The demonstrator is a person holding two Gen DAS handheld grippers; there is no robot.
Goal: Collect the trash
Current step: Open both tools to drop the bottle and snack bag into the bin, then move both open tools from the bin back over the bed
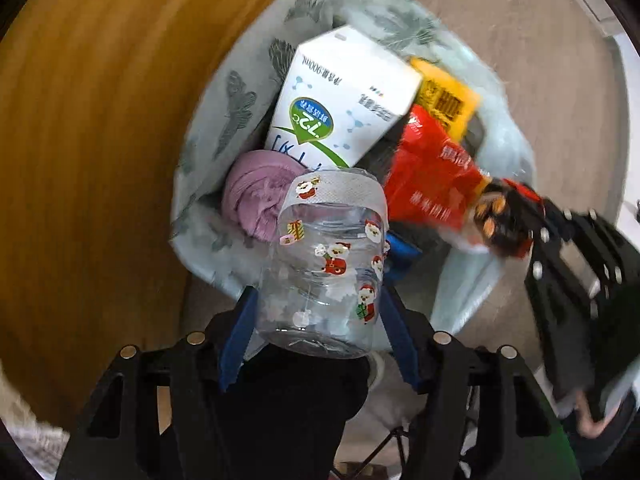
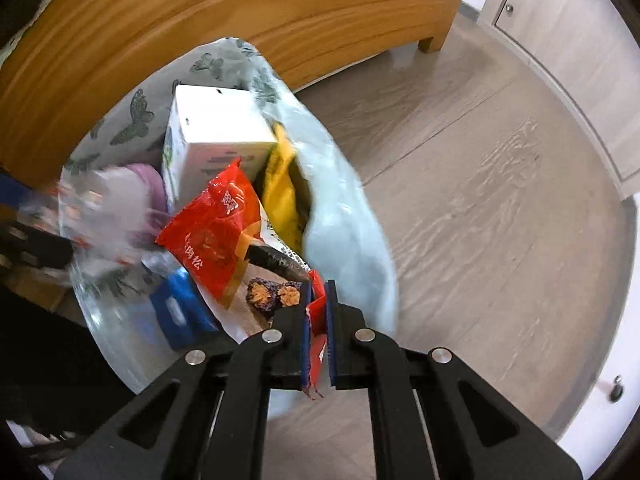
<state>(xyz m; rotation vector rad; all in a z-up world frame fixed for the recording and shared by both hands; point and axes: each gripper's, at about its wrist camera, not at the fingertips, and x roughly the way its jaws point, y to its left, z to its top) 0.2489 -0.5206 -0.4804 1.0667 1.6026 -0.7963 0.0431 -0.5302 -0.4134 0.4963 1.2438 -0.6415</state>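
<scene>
A pale trash bag point(image 1: 224, 92) with a butterfly print stands open on the floor. It holds a white milk carton point(image 1: 340, 96), a purple wad point(image 1: 256, 196), a yellow packet point(image 1: 444, 96) and a blue item point(image 2: 180, 304). My left gripper point(image 1: 318, 292) is shut on a clear plastic jar point(image 1: 328, 256) with Santa stickers, its blue pads against both sides, just above the bag's mouth. The jar point(image 2: 104, 208) shows as a blur in the right wrist view. My right gripper point(image 2: 318, 284) is shut on the corner of a red snack wrapper point(image 2: 216, 232), which hangs over the bag's near rim.
Orange-brown wooden furniture point(image 2: 240, 8) curves close behind the bag. Grey wood-look floor point(image 2: 480, 200) spreads to the right. White cabinet doors point(image 2: 560, 40) with small knobs line the far right wall.
</scene>
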